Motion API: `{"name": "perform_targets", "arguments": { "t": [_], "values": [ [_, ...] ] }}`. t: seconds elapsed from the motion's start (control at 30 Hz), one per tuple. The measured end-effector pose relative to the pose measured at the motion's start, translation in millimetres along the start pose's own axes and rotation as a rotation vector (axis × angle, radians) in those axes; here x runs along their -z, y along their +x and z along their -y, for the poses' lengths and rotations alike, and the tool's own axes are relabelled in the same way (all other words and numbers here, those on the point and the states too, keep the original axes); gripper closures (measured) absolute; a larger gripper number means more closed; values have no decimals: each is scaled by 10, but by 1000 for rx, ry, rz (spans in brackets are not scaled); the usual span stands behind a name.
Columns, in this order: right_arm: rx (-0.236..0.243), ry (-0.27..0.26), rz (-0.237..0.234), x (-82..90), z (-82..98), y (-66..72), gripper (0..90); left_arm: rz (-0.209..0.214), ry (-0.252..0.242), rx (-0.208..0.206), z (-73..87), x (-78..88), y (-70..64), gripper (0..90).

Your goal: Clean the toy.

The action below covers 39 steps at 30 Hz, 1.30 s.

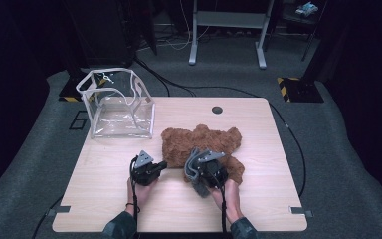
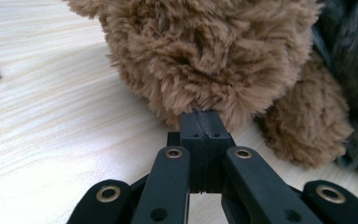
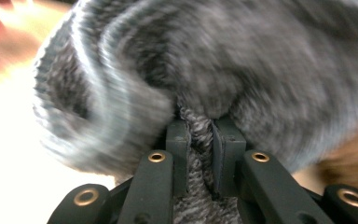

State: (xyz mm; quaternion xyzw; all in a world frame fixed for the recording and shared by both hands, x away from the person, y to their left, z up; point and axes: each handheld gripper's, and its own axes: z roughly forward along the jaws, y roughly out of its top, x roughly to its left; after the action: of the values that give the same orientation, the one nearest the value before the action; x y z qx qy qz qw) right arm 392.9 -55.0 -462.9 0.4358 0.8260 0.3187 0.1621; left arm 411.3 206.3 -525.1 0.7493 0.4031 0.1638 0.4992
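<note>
A brown plush teddy bear [image 1: 204, 142] is seen lying on the pale wooden table [image 1: 104, 199], a little right of the middle, with a grey knitted garment [image 1: 195, 172] bunched at its near side. The left gripper [image 1: 160, 165] is held low just beside the bear's near left edge; in the left gripper view its jaws are pressed flat together, and a tuft of the bear's fur [image 2: 205, 100] is met at their tips, though whether any fibre is truly pinched cannot be told. The right gripper [image 3: 200, 135] is clenched on a fold of the grey knitted garment, which is seen squeezed between the two jaws in the right gripper view, and the knit spreads broadly in front of that camera, blurred. Both grippers are carried by a person's hands [image 1: 138, 191] entering from the near edge of the table.

At the far left corner of the table a clear plastic bag [image 1: 119, 104] with pale piping is stood open and upright, well apart from the bear. A round dark cable hole [image 1: 217, 109] is set near the far edge. Black cables [image 1: 298, 149] are trailed over the grey carpeted floor [image 1: 348, 164], and the light metal legs of a stand [image 1: 229, 35] are seen beyond, in a dim room
</note>
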Motion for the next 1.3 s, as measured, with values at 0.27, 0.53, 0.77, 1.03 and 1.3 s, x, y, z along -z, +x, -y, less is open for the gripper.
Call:
{"name": "perform_targets", "arguments": {
  "t": [0.27, 0.53, 0.77, 1.03, 1.3],
  "values": [
    [-71, -26, 98, 165, -91, -370, 799, 7, 28, -9, -11, -8, 0, 897],
    [-116, 24, 92, 151, 226, -442, 797, 1, 19, 5, -7, -11, -4, 897],
    [-100, -90, 174, 522, -29, -524, 796, 4, 19, 7, -7, -6, -2, 897],
    [-151, -3, 174, 382, 331, -715, 797, 1, 24, -3, -10, -14, -6, 897],
    [-158, -51, 173, 421, -67, -751, 793, 2, 28, -1, -13, -19, 1, 897]
  ]
}}
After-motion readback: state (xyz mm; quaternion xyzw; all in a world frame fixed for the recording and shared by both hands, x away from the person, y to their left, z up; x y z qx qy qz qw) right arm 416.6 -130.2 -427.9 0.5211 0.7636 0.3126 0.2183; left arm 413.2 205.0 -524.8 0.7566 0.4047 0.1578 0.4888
